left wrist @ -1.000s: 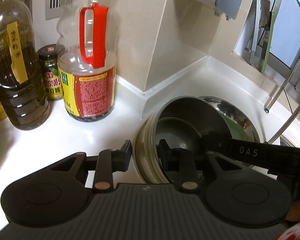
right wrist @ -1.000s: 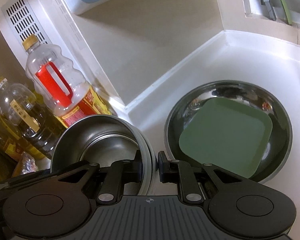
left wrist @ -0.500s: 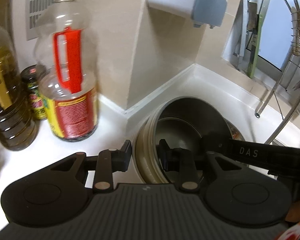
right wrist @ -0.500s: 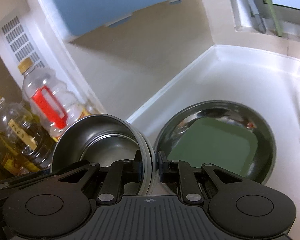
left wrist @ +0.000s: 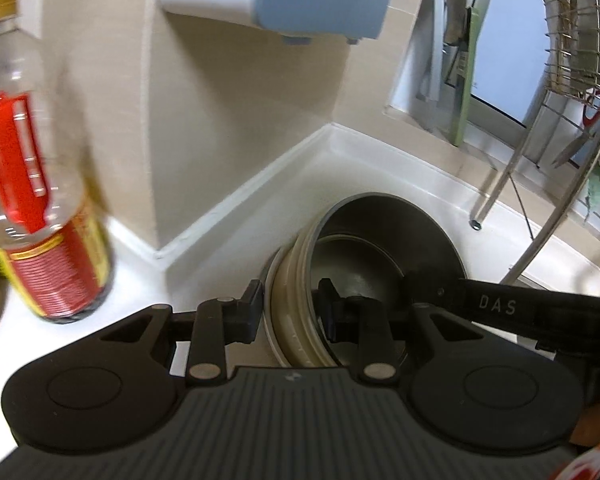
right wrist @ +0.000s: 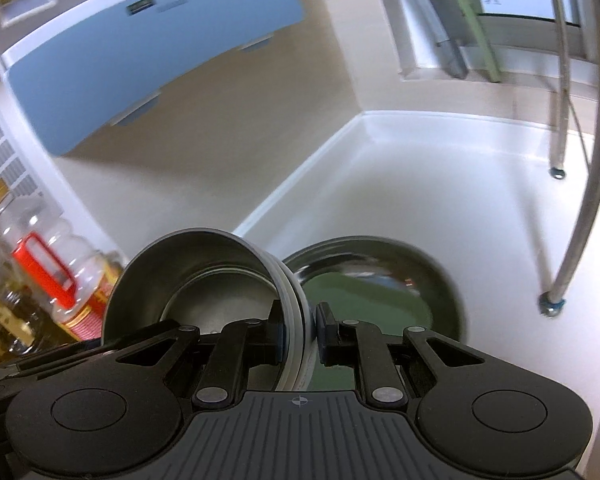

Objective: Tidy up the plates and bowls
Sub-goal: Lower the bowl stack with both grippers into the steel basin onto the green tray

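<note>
Gripping one steel bowl (right wrist: 204, 276) by opposite sides of its cream-banded rim — left gripper (left wrist: 290, 304) and right gripper (right wrist: 298, 330) each clamp narrowly on the wall. It hangs tilted above the white countertop (right wrist: 440, 184) corner, beside a steel basin (right wrist: 432, 280) holding a green plate (right wrist: 364, 292).

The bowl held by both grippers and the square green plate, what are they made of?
Bowl: looks like brushed stainless steel inside, dull grey sheen, with a cream, possibly plastic, outer shell. Green plate: matte, no glare, probably plastic or melamine.
</note>
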Action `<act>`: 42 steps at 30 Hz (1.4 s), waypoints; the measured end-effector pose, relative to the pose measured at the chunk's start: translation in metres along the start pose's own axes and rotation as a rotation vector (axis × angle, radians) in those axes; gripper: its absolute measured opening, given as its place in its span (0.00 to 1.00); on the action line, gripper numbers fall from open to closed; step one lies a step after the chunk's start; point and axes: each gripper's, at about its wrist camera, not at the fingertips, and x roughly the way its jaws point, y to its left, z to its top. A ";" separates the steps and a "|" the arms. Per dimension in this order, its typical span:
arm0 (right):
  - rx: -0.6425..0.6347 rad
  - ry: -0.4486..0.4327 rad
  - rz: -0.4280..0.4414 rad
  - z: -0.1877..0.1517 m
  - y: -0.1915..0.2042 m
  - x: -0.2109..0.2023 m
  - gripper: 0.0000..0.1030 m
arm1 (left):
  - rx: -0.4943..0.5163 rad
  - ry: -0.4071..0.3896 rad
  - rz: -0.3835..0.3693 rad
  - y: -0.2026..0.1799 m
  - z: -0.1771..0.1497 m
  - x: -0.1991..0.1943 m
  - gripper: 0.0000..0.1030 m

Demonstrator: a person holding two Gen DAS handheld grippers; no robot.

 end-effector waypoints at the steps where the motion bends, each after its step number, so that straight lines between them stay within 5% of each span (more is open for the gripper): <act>1: 0.006 0.001 -0.006 0.002 -0.004 0.000 0.16 | 0.003 0.004 -0.006 -0.003 0.001 0.004 0.25; 19: 0.055 0.074 -0.089 0.015 -0.050 0.034 0.16 | -0.023 0.118 -0.068 -0.019 0.006 0.067 0.25; 42: 0.075 0.124 -0.094 0.014 -0.058 0.056 0.16 | -0.034 0.161 -0.049 -0.022 0.008 0.086 0.25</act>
